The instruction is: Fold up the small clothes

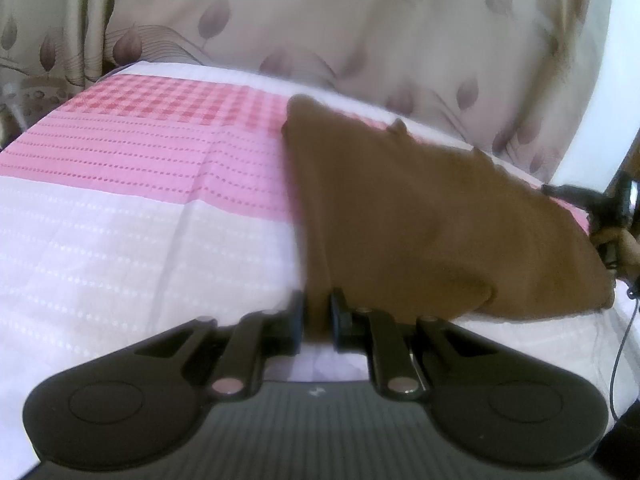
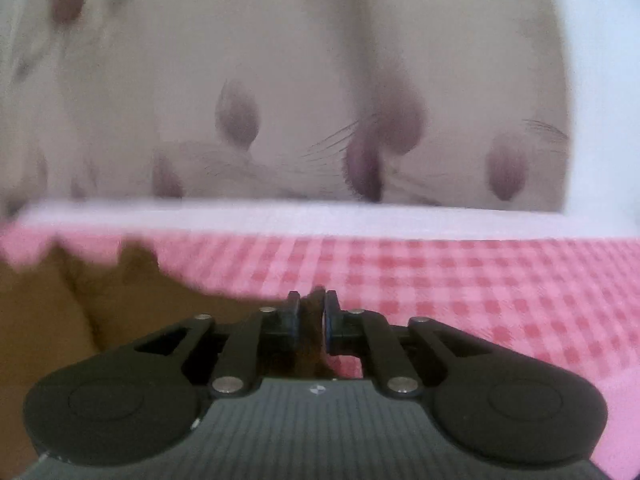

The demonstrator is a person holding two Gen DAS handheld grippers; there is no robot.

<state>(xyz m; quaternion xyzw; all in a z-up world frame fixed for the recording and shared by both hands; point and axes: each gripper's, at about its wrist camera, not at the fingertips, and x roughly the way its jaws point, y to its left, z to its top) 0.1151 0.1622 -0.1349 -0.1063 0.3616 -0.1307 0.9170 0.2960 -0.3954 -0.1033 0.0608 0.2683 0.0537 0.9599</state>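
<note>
A small brown garment (image 1: 420, 216) lies spread on the pink and white bedspread (image 1: 140, 168). My left gripper (image 1: 318, 310) is shut on the garment's near left corner, a fold of brown cloth pinched between its black fingers. In the right wrist view, my right gripper (image 2: 312, 312) is shut on another corner of the brown garment (image 2: 60, 312), which trails off to the left over the pink checked cloth (image 2: 460, 280). The right gripper also shows at the far right edge of the left wrist view (image 1: 608, 216).
A beige curtain with purple leaf prints (image 1: 320, 24) hangs close behind the bed's far edge. A white wall (image 1: 600, 92) is at the right. A thin black cable (image 1: 622, 344) hangs at the right side.
</note>
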